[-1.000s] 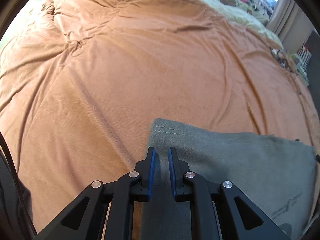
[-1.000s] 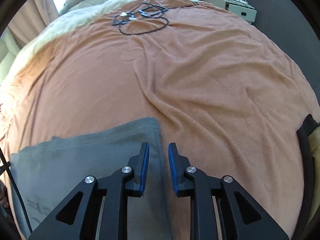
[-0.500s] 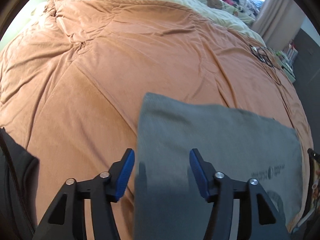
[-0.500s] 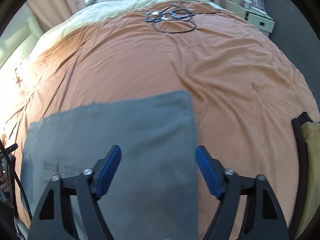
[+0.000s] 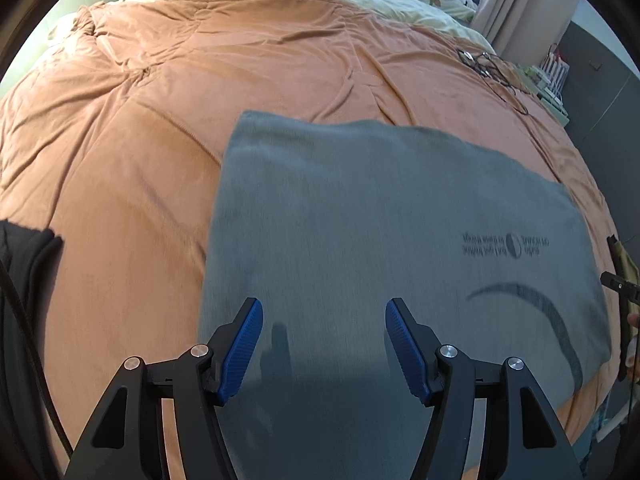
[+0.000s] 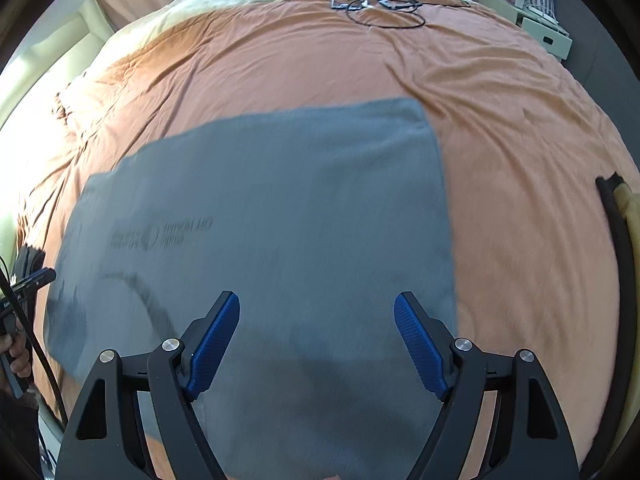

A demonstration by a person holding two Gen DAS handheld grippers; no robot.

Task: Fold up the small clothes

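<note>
A grey garment (image 5: 380, 208) (image 6: 280, 200) lies flat on the orange bedspread as a folded rectangle, with a dark print (image 5: 506, 245) near its right side in the left wrist view. My left gripper (image 5: 323, 308) hovers over its near left part. The jaws are opening and nothing is between the blue pads (image 5: 240, 344). My right gripper (image 6: 317, 300) hangs open over the near right part, its pads (image 6: 420, 348) clear of the cloth.
The orange bedspread (image 5: 140, 140) (image 6: 520, 160) spreads wide around the garment. Black cables (image 6: 376, 4) (image 5: 488, 64) lie at its far side. A dark garment (image 5: 24, 264) sits at the left edge, a black-trimmed yellow item (image 6: 624, 208) at the right edge. Cream bedding lies behind.
Both grippers were nearly shut at the garment's far edge; they have opened, let the cloth go and drawn back toward me. More of the grey garment now shows, lying flat.
</note>
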